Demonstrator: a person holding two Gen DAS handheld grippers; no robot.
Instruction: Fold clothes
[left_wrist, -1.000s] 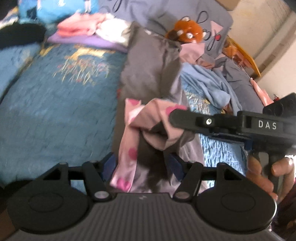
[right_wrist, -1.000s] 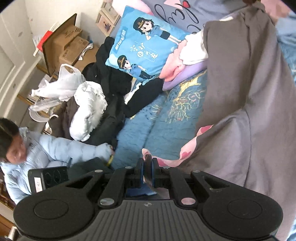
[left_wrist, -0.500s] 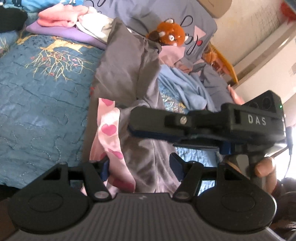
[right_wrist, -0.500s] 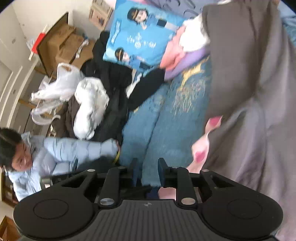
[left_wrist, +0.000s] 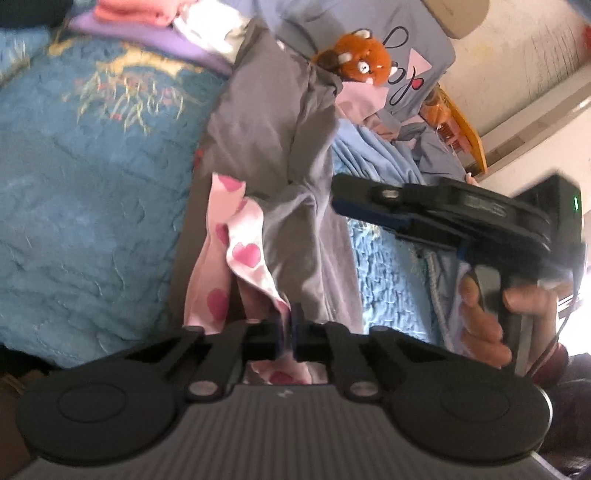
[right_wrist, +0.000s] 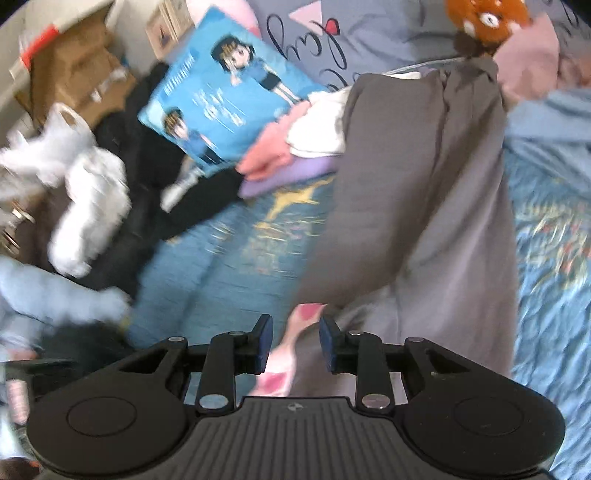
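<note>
A home bedroom: quilted blue bedspread (left_wrist: 92, 192), cartoon pillow (right_wrist: 229, 92), plush toy (left_wrist: 354, 61).

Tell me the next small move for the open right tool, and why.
Probably close the right tool on the pink heart-print garment: its jaws are open with that fabric's edge lying between them, while the left tool is shut on the same garment over the grey garment.
</note>
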